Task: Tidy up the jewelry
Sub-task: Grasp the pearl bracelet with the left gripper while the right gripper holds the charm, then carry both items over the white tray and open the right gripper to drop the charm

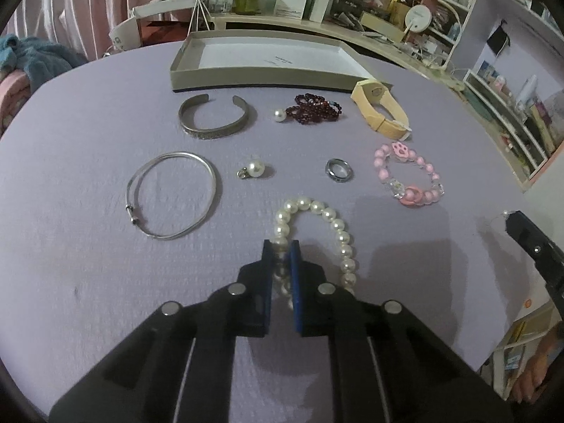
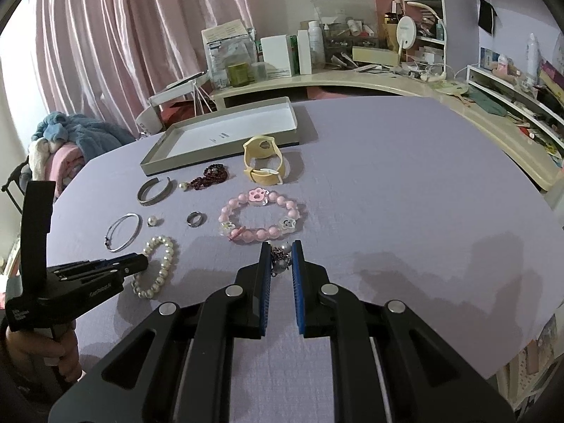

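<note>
Pearl bracelet (image 1: 317,232) clenched in our left tongs (image 1: 281,246), our right tongs (image 2: 281,246) gripping a beaded charm (image 2: 281,259), lilac table (image 2: 387,176) beneath

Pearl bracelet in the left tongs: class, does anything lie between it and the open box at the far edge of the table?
Yes. The pearl bracelet, gripped by the left tongs, has other jewelry on the table along its way to the box: a pearl pendant, a ring, and the dark red beads.

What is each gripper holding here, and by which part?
Left gripper: pearl bracelet, pinched across its near-left beads. Right gripper: a small grey-pearl charm piece, exact grip point unclear.
</note>
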Available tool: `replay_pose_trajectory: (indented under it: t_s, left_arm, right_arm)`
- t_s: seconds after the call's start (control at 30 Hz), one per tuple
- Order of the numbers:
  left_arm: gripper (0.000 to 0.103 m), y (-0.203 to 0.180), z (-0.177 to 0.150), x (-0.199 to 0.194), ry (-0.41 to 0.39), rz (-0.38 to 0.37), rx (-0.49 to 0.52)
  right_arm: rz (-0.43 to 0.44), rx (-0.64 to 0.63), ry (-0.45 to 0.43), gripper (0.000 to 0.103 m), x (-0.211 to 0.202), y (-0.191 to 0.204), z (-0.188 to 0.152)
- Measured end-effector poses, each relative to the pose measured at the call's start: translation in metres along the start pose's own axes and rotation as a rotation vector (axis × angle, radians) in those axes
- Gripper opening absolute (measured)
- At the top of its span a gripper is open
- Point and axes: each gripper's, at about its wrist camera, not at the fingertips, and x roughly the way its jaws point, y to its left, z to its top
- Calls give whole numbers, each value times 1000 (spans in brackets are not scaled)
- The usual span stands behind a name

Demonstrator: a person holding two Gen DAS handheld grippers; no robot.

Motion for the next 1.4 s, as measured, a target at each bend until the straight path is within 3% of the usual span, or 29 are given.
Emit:
replay_pose_trajectory:
  t_s: [0.17, 0.4, 0.6, 0.77, 1.17, 1.4]
  left_arm:
    - [9, 1, -2, -7, -15, -48, 26]
    - [9, -2, 13, -51, -133, -152, 88]
    - [9, -11, 39, -82, -239, -173, 140]
    - [9, -7, 64, -95, -279, -176, 132]
    - [9, 12, 160, -89, -305, -180, 81]
    - [9, 21, 226, -56, -302, -149, 67]
  right_arm:
    - [38, -12, -5, 12, 3, 10, 7]
    - [94, -13, -64, 12, -4, 22, 31]
    - [125, -29, -109, 12, -7, 31, 56]
    - [137, -51, -130, 12, -3, 34, 77]
    - [180, -72, -107, 12, 38, 34, 153]
    - [190, -76, -73, 12, 94, 37, 207]
